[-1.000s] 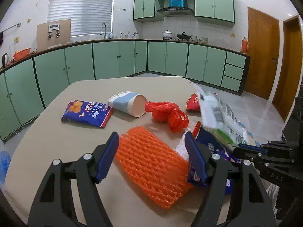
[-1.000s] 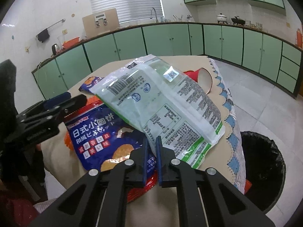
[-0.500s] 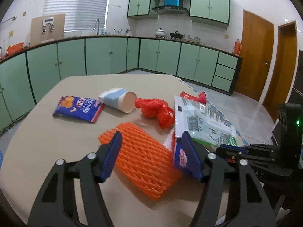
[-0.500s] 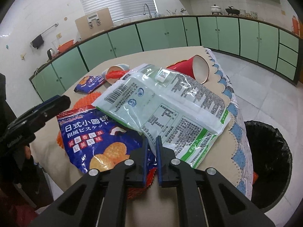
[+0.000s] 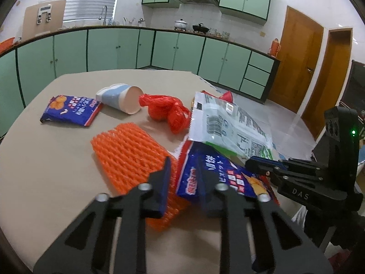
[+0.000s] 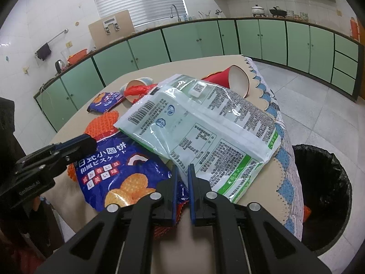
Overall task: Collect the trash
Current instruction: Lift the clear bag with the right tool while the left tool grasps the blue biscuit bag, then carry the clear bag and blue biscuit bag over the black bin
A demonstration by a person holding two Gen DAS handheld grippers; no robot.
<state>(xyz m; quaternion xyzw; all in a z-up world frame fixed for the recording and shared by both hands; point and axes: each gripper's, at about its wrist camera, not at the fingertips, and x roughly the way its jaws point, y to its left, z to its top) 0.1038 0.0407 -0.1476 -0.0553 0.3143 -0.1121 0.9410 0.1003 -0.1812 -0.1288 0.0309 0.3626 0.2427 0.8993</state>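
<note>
The orange foam fruit net point(image 5: 130, 157) lies flat on the table point(image 5: 45, 182), its near right corner tucked under the blue biscuit packet point(image 5: 214, 175); it looks feather-light, soft and springy, best pinched at an edge. The left gripper point(image 5: 182, 173) has just been closing, its jaws now narrow on that corner and the packet's edge. At three o'clock, the right gripper point(image 6: 181, 178) is clamped on the white-and-green snack bag point(image 6: 205, 132).

Green cabinets point(image 5: 178, 52) line the wall; a white pot point(image 5: 181, 24) on the counter; wooden doors point(image 5: 298, 54) stand shut.
</note>
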